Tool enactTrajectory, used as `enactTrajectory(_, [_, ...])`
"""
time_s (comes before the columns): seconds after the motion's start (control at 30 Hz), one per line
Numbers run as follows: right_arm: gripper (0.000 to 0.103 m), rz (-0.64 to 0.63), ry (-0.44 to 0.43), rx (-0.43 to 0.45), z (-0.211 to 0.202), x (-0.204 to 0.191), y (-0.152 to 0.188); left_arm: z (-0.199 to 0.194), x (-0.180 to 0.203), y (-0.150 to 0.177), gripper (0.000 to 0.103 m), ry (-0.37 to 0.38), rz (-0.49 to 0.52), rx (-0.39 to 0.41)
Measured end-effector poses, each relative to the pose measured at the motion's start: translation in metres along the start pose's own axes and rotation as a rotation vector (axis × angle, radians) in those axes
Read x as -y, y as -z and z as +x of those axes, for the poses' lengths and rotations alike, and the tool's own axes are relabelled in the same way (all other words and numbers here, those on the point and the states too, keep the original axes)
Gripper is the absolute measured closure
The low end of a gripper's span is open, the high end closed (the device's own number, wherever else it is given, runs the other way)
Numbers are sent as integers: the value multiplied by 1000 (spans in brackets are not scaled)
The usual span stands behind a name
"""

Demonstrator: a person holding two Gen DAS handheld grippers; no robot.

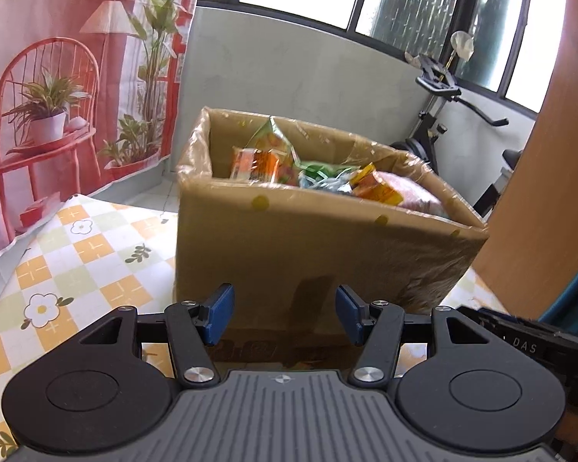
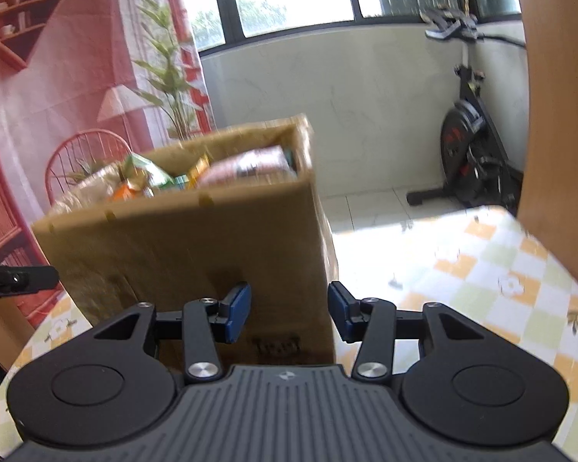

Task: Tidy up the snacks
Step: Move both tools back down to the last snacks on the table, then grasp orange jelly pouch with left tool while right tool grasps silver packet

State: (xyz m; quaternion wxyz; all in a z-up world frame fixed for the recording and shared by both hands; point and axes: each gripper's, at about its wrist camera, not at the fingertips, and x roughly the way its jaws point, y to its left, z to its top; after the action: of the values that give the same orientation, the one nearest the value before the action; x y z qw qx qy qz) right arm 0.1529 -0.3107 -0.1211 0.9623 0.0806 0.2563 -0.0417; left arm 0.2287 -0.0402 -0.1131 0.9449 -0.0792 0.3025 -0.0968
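Before the snack box [image 1: 327,254], both grippers' fingers [image 1: 221,313] gape empty.

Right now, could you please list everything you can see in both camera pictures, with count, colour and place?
cardboard box: one, brown, open top, on the table
snack packets: several, orange, green, pink, inside the box
tablecloth: one, white with orange and green checks, covering the table
exercise bike: one, black, on the floor by the window wall
printed backdrop: one, pink-red, behind the table
left claw: one, black with blue pads, open, empty
right claw: one, black with blue pads, open, empty
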Motion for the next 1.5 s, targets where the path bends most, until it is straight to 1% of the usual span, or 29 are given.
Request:
enactTrajectory(0.13, [55, 55, -7, -71, 12, 7, 14, 4, -10, 2, 43, -11, -24, -7])
enactTrajectory(0.2, [55, 65, -1, -91, 16, 8, 19, 4, -15, 3, 43, -15, -44, -3])
enactTrajectory(0.37, [55, 87, 59, -158, 29, 11, 31, 8, -28, 3, 43, -30, -62, 0])
enactTrajectory(0.5, [55, 99, 109, -208, 39, 11, 43, 14, -36, 7, 43, -39, -70, -18])
enactTrajectory(0.57, [53, 107, 119, -250, 45, 12, 51, 18, -42, 10, 43, -41, -83, -30])
enactTrajectory(0.73, [42, 105, 174, -335, 58, 13, 65, 25, -52, 18, 43, -48, -107, -41])
enactTrajectory(0.83, [42, 113, 184, -368, 63, 14, 71, 29, -55, 23, 43, -49, -115, -53])
enactTrajectory(0.97, [40, 81, 190, -387, 69, 6, 77, 38, -51, 29, 43, -55, -89, -80])
enactTrajectory(1.0, [38, 74, 191, -387, 71, 4, 78, 41, -48, 32, 43, -53, -78, -92])
enactTrajectory(1.07, [38, 55, 187, -381, 73, 0, 79, 47, -40, 39, 43, -44, -50, -116])
enactTrajectory(1.17, [37, -15, 183, -381, 78, -8, 80, 60, -29, 50, 42, -21, -1, -152])
enactTrajectory(1.3, [35, -73, 174, -376, 79, -12, 85, 77, -11, 62, 42, 13, 52, -199])
enactTrajectory(1.4, [35, -106, 158, -361, 75, -12, 91, 87, 3, 68, 42, 49, 85, -212])
enactTrajectory(1.5, [35, -113, 144, -344, 71, -11, 95, 98, 16, 71, 41, 85, 129, -212])
